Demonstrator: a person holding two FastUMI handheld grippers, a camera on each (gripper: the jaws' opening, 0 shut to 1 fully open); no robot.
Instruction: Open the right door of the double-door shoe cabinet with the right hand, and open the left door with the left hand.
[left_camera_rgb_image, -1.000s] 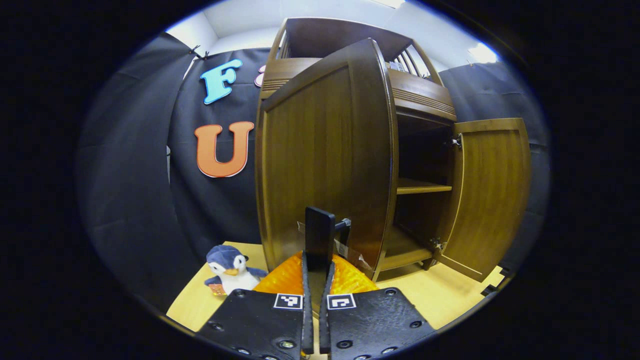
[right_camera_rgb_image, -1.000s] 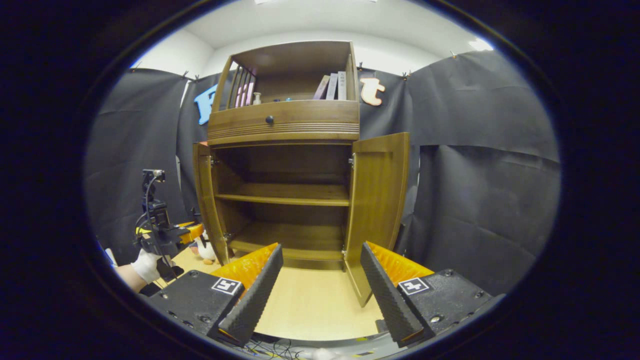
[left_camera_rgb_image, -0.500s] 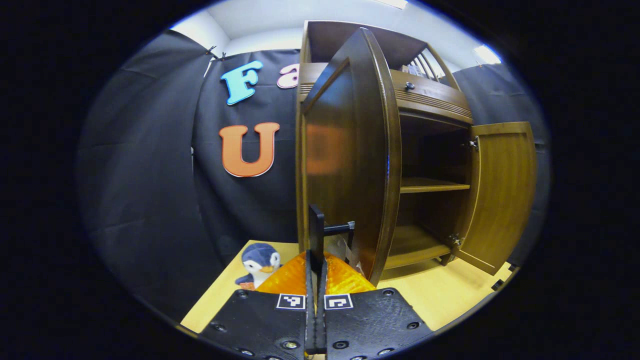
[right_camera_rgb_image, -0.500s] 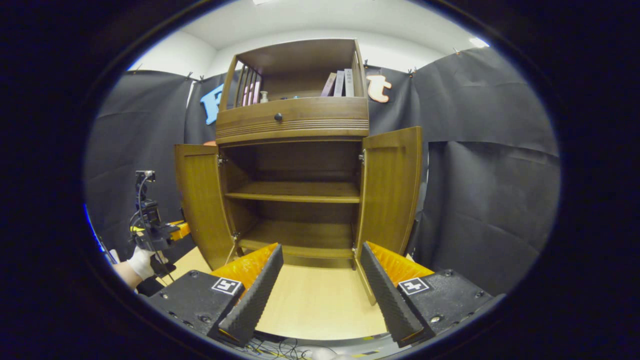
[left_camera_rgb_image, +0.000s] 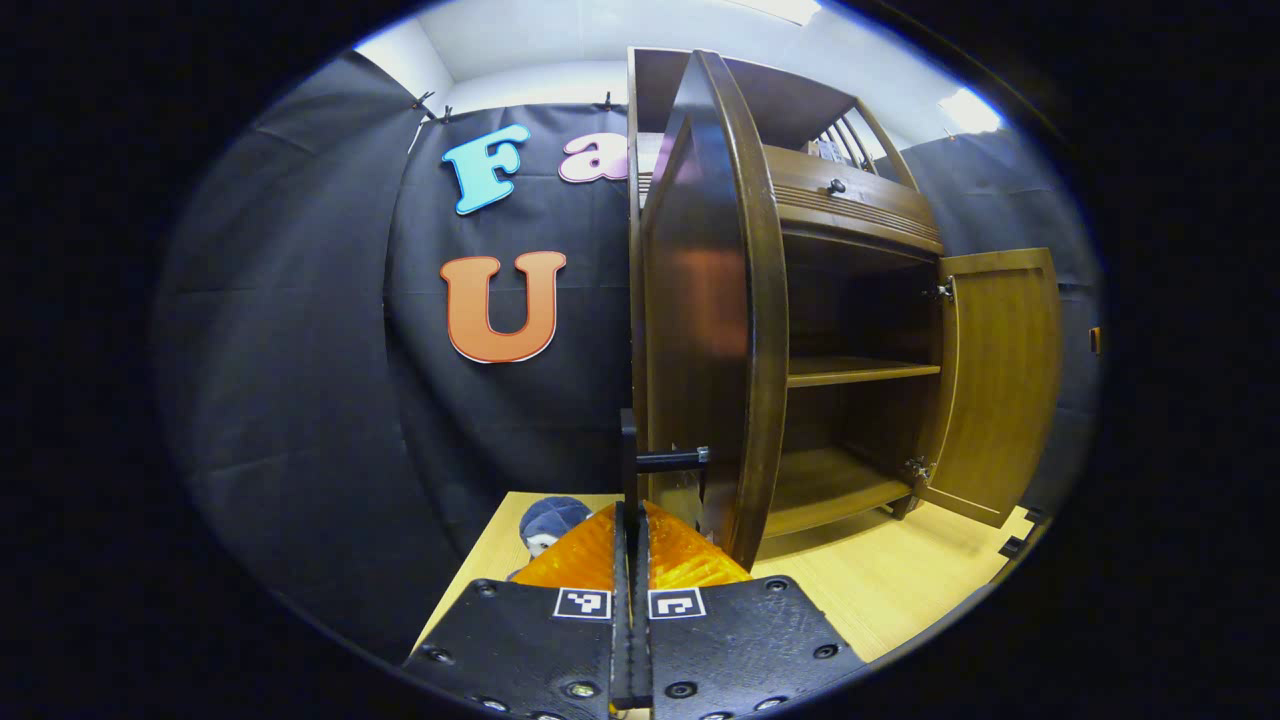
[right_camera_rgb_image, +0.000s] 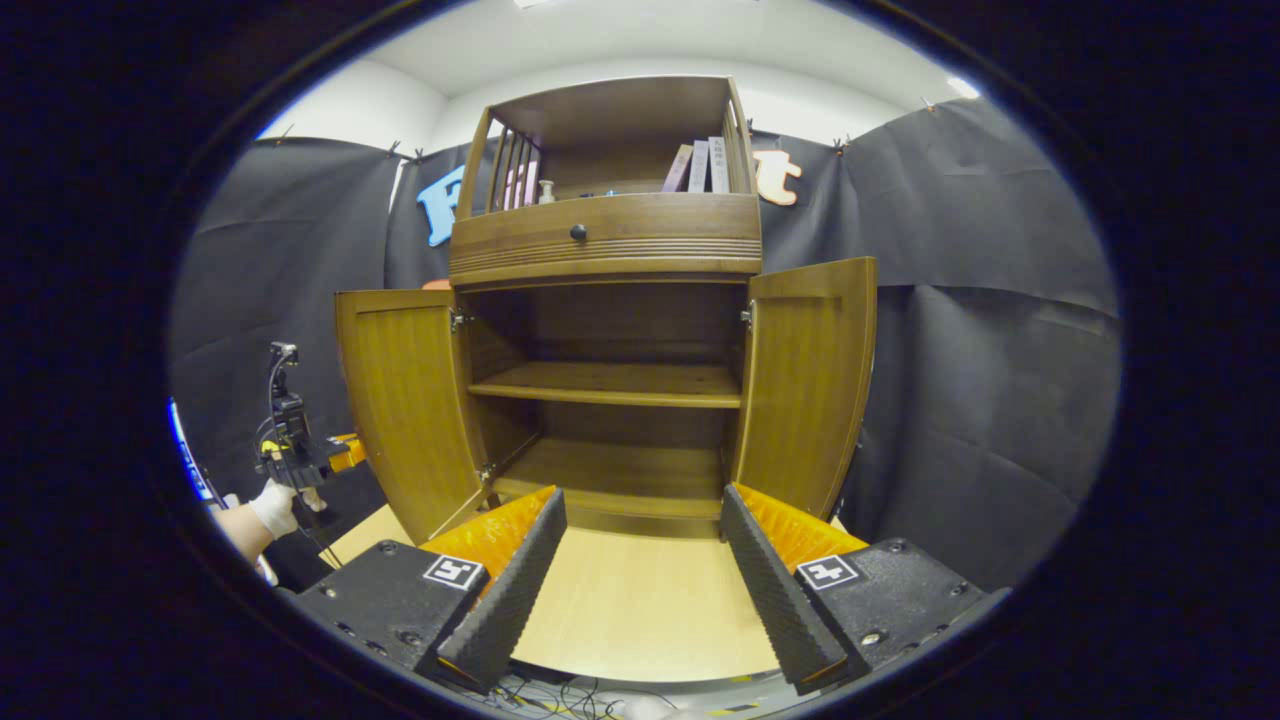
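Two doors: both doors of the shoe cabinet (right_camera_rgb_image: 605, 300) stand open, so the job looks almost done.
Left gripper: the left gripper (left_camera_rgb_image: 632, 560) is pressed together on the thin dark door handle (left_camera_rgb_image: 668, 460), which sticks out at 12 o'clock from its tips. In the right gripper view it sits far off at 9 o'clock, held by a hand (right_camera_rgb_image: 270, 505) in a white glove.
Toy: a soft penguin toy (left_camera_rgb_image: 553, 520) peeks out at 11 o'clock from the left gripper, low on the floor. It looks fuzzy and squashy.
Left door: the left door (left_camera_rgb_image: 715, 300) is swung wide and turned edge-on. It is smooth, shiny brown wood with a curved face.
Inside: the shelf (right_camera_rgb_image: 610, 385) is flat bare wood, with a second board below it.
Top: a drawer with a small round knob (right_camera_rgb_image: 577, 232) sits at 12 o'clock over the doors, and thin books (right_camera_rgb_image: 700, 165) stand above it.
Right door: the right door (right_camera_rgb_image: 810, 380) hangs open at 1 o'clock from the right gripper.
Right gripper: the right gripper (right_camera_rgb_image: 640, 540) is spread wide and holds nothing. Its pads (right_camera_rgb_image: 510, 590) look bumpy like foam.
Floor: the floor (right_camera_rgb_image: 630, 610) is pale, smooth wood.
Watch out: I think pulling the left door more could strain its hinges (right_camera_rgb_image: 460, 320), since it is already wide open.
Watch out too: I think the smooth handle could slip, or the door could swing back once let go.
Watch out low: I think a dropped gripper could bump the toy.
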